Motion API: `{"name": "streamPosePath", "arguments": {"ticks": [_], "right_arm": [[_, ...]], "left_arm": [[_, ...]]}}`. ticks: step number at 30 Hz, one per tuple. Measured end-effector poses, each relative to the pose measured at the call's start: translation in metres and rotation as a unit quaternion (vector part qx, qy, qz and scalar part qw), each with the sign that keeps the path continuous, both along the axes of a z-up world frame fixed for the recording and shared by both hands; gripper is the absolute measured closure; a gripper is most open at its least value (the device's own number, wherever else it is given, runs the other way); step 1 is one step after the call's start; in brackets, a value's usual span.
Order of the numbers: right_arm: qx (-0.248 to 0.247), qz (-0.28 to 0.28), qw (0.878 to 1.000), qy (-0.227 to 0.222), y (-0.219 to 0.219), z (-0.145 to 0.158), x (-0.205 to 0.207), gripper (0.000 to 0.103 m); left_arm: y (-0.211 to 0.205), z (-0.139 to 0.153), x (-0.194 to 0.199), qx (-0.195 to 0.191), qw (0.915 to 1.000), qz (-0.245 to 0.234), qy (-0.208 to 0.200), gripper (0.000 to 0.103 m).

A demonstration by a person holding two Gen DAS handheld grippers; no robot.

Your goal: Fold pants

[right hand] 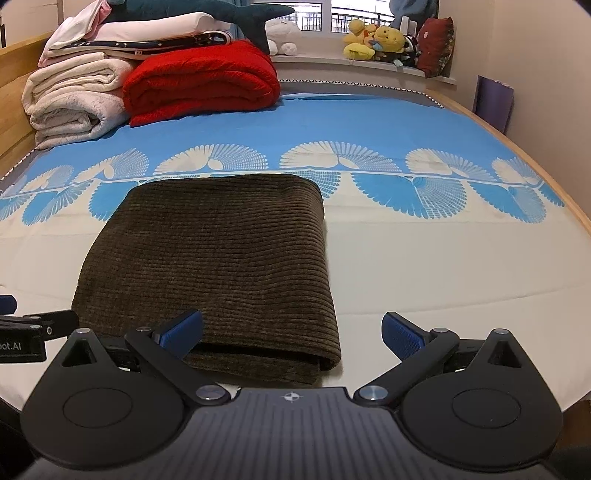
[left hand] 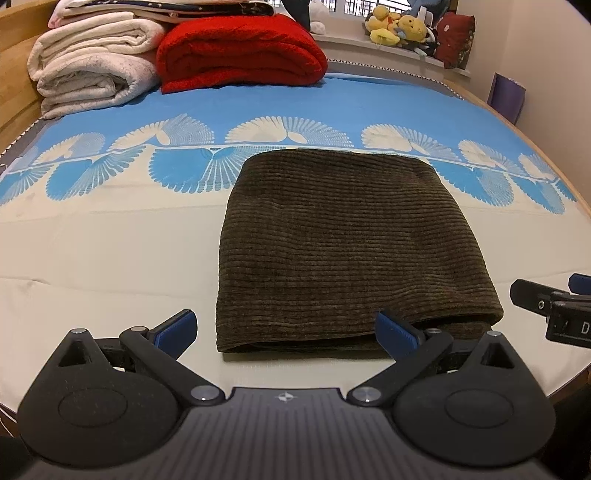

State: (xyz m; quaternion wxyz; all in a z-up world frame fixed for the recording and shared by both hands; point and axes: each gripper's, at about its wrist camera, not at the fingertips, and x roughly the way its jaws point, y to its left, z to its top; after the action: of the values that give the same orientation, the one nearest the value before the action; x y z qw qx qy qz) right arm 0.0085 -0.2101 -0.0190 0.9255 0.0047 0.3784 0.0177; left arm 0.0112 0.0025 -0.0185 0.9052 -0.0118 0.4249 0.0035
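Dark brown corduroy pants (left hand: 343, 240) lie folded into a neat rectangle on the bed; they also show in the right wrist view (right hand: 214, 258). My left gripper (left hand: 286, 332) is open and empty, just in front of the near left edge of the pants. My right gripper (right hand: 291, 332) is open and empty at the near right corner of the pants. The right gripper's body shows at the right edge of the left wrist view (left hand: 554, 314). The left gripper's body shows at the left edge of the right wrist view (right hand: 26, 332).
The bed has a blue and cream patterned sheet (left hand: 110, 229). Folded white blankets (left hand: 92, 70) and a red blanket (left hand: 240, 55) are stacked at the far left. Plush toys (left hand: 399, 27) sit on the windowsill. A wooden bed frame (right hand: 535, 155) runs along the right.
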Motion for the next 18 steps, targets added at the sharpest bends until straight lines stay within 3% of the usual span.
{"name": "streamPosePath", "arguments": {"ticks": [18], "right_arm": [[0.002,0.001,1.000,0.004,0.0012,-0.0009,0.0009,0.001]], "left_arm": [[-0.0025,-0.0006,0.0015,0.002,1.0000,-0.006,0.000,0.000]]}}
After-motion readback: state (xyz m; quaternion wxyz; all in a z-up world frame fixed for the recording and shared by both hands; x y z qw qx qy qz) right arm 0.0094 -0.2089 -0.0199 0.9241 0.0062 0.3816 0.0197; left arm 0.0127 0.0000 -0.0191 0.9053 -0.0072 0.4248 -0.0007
